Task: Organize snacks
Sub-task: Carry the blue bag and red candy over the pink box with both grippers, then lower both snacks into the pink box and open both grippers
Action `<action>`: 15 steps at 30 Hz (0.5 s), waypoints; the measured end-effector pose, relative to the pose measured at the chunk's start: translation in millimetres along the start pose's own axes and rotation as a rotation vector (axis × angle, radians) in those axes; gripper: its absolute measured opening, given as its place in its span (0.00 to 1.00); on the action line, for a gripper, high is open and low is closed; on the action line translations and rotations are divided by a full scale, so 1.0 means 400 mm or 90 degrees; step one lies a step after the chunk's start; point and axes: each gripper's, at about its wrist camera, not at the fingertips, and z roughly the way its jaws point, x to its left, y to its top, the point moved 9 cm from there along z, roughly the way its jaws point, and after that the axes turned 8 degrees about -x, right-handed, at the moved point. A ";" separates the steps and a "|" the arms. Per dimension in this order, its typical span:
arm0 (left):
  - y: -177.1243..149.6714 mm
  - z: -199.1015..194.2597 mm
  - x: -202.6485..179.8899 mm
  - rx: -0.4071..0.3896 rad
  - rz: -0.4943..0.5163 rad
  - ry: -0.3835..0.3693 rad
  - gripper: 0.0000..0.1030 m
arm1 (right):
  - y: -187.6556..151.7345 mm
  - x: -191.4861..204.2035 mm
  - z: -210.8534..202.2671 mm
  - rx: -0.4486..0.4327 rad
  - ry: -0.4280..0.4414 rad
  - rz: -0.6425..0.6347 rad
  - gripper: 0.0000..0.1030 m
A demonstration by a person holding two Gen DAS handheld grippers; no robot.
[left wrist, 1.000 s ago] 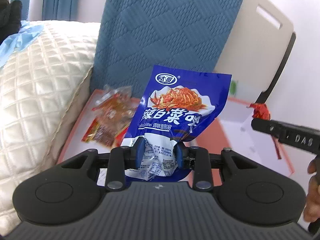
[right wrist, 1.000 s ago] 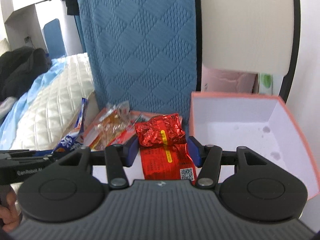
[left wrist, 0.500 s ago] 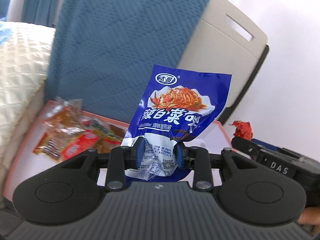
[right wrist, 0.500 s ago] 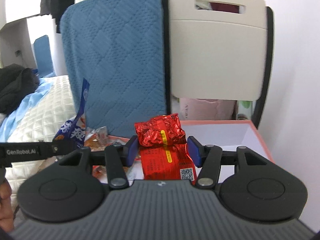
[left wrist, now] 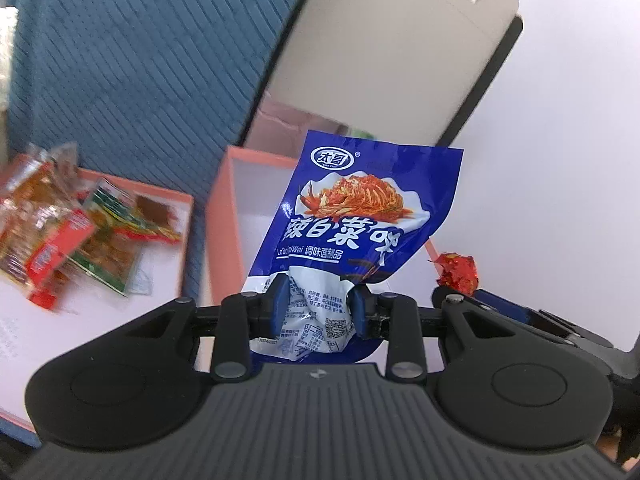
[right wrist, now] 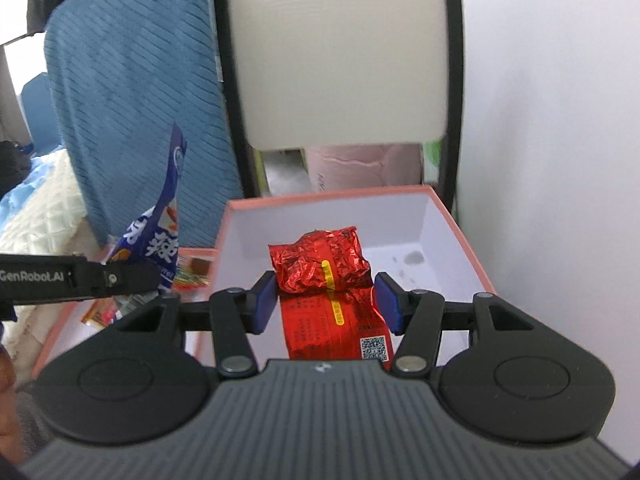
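Observation:
My left gripper (left wrist: 318,304) is shut on the crumpled bottom of a blue snack packet (left wrist: 356,216), which stands upright in front of a pink-rimmed white box (left wrist: 232,168). A red foil packet (right wrist: 324,276) sits between the blue pads of my right gripper (right wrist: 326,304), shut on it, above the inside of the same box (right wrist: 320,200). The blue packet (right wrist: 160,232) and the left gripper's arm show at the left of the right wrist view. The red foil's tip (left wrist: 458,270) appears at the right of the left wrist view.
A flat pink-edged lid or tray (left wrist: 168,200) left of the box carries several loose snack packets (left wrist: 60,232). Behind stand a blue quilted cushion (right wrist: 132,100) and a beige chair back (right wrist: 340,52). A white wall closes the right side; a quilted cream bedspread (right wrist: 36,216) lies left.
Both grippers swung to the right with their packets, away from the tray of loose snacks and over to the white box, which now lies right below them. Neither grip changed.

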 end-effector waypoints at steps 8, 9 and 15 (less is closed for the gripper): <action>-0.055 0.111 -0.018 0.054 0.014 0.005 0.36 | -0.067 -0.072 0.089 0.045 -0.013 0.035 0.55; -0.061 0.124 -0.018 0.061 0.012 0.005 0.36 | -0.078 -0.080 0.100 0.052 -0.014 0.041 0.55; -0.084 0.172 -0.009 0.084 0.014 0.010 0.37 | -0.124 -0.107 0.166 0.081 -0.018 0.066 0.55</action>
